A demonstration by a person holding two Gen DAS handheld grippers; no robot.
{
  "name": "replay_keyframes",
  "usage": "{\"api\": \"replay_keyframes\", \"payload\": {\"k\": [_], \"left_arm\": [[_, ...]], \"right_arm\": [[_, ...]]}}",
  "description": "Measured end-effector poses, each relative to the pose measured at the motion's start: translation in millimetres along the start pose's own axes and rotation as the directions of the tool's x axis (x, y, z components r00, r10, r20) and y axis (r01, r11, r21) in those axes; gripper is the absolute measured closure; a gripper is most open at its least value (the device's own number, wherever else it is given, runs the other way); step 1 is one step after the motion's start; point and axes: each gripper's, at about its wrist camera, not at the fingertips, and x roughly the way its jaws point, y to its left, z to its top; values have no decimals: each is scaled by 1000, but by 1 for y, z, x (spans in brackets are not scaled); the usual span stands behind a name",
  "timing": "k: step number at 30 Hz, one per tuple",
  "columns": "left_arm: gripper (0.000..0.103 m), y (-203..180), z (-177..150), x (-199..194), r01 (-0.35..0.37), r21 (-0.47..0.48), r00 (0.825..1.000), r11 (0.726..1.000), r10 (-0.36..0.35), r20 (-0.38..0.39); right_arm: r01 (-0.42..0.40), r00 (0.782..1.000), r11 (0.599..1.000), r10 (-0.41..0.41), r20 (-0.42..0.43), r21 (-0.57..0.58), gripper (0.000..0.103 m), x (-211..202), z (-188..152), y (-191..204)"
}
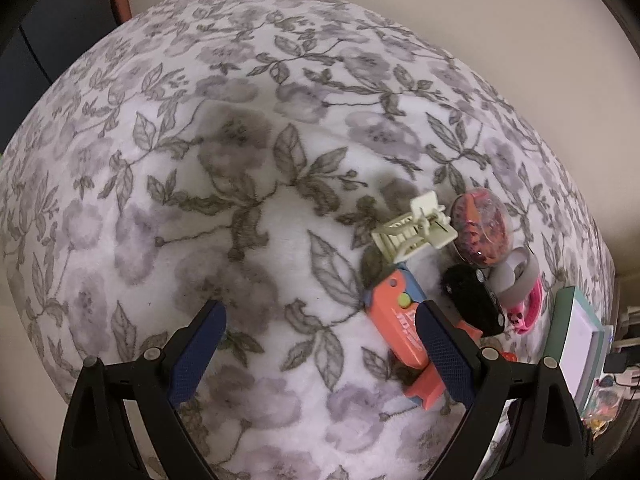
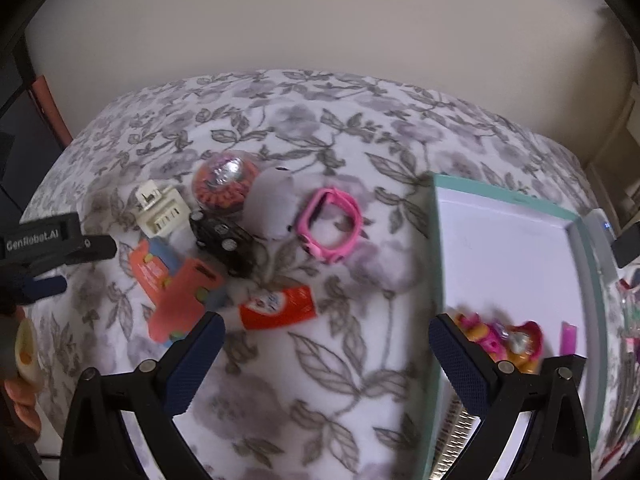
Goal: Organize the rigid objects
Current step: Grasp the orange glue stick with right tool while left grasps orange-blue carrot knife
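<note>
Small items lie grouped on a floral blanket (image 2: 320, 360): an orange toy gun (image 2: 176, 284), a black toy car (image 2: 224, 240), a cream hair claw (image 2: 160, 210), an orange-red ball (image 2: 224, 180), a grey band (image 2: 272, 204), a pink watch (image 2: 330, 224) and a red packet (image 2: 280, 306). A white box with teal rim (image 2: 504, 248) holds a pink and orange toy (image 2: 500, 340). My right gripper (image 2: 326, 344) is open and empty above the blanket. My left gripper (image 1: 320, 332) is open, its right finger over the toy gun (image 1: 396, 320). The left gripper also shows in the right wrist view (image 2: 60, 264).
A beige wall (image 2: 320, 20) stands behind the blanket. The box (image 1: 580, 344) sits at the right edge, with cluttered small items (image 2: 628, 320) beyond it. A spiral notebook edge (image 2: 456, 432) lies under the box's near side. Dark furniture (image 1: 40, 40) is at the far left.
</note>
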Motion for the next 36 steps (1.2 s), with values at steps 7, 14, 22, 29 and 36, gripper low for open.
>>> {"api": "replay_keyframes", "payload": {"k": [7,14,22,29,36], "left_arm": [[7,-3,3,8,10,5,1000,1000,-10,-13],[7,-23,8,16,14,42,999,999,-16,29],[7,-37,6,34,27,64,1000,998,-28,7],[7,-45,5,49,-17,73,1000,997,16,10],[7,-63,1,62,-90,142,996,986,88,21]], "right_arm": [[-26,999,999,27,-35,20,0,24,7,7],[-47,997,994,53,-57,101,0,44,14,-3],[-24,997,992,34,-76,125,0,65,11,-2],[23,997,998,-19,-71,62,0,73,8,9],[38,997,999,-36,-71,33,0,76,7,15]]}}
